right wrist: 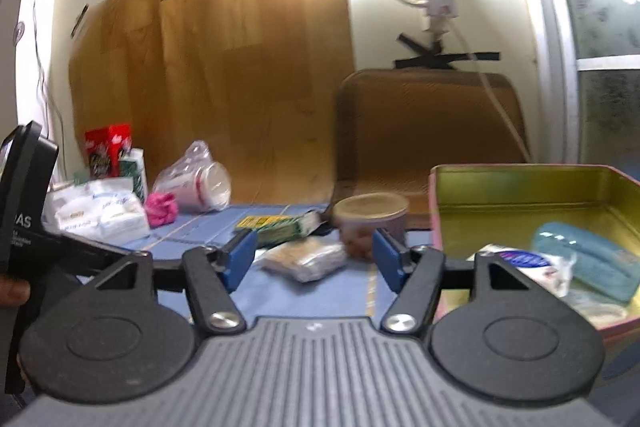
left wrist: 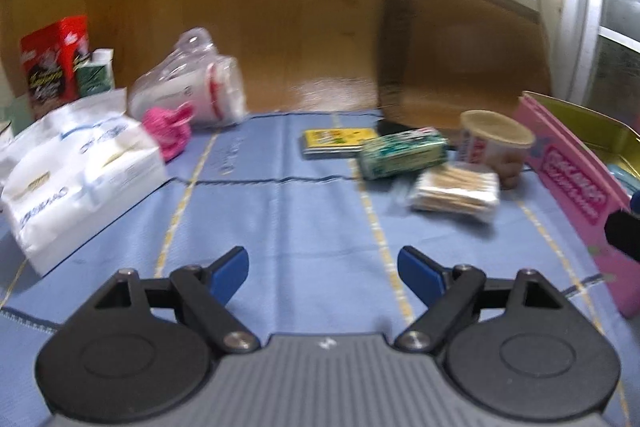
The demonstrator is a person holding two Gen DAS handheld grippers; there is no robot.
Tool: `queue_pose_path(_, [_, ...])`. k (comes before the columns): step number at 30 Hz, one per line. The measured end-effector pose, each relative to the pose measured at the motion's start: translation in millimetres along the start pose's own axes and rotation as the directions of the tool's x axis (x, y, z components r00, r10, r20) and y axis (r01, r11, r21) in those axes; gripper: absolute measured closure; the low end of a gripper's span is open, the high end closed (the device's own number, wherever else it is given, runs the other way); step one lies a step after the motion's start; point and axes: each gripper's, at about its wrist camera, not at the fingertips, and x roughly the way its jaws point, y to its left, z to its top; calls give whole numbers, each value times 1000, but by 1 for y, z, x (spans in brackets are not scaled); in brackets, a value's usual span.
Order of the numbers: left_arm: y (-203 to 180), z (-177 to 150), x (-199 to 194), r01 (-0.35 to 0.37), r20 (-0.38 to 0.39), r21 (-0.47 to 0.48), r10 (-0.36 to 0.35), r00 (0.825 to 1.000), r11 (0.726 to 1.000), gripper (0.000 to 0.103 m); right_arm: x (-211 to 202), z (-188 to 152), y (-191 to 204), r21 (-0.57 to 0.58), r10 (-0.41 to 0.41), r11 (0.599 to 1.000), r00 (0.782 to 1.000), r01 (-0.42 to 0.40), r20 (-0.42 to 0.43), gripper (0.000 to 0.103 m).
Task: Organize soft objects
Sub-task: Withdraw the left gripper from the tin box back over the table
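I see my left gripper (left wrist: 322, 273) with jaws spread wide and empty over the blue cloth (left wrist: 280, 227) on the desk. My right gripper (right wrist: 314, 257) is also parted, holding nothing. The pink tin (right wrist: 520, 187) at right of frame holds a blue sponge (right wrist: 588, 259); the pink scrunchie (left wrist: 168, 131) lies upper left.

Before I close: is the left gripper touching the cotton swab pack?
Apart. The left wrist view shows bare blue cloth between the left gripper and the cotton swab pack.
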Motion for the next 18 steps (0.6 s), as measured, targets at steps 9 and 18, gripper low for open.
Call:
queue_pose_path(9, [13,-10,12,-31,-8,-18,31,999,999,15,30,-11,10,-26,-24,999,998,22,-52,36])
queue_pose_path(18, [11,-15,14,-42,3,-13,42,999,999,15,36,-18,5,23,-20,999,996,22,-81,27])
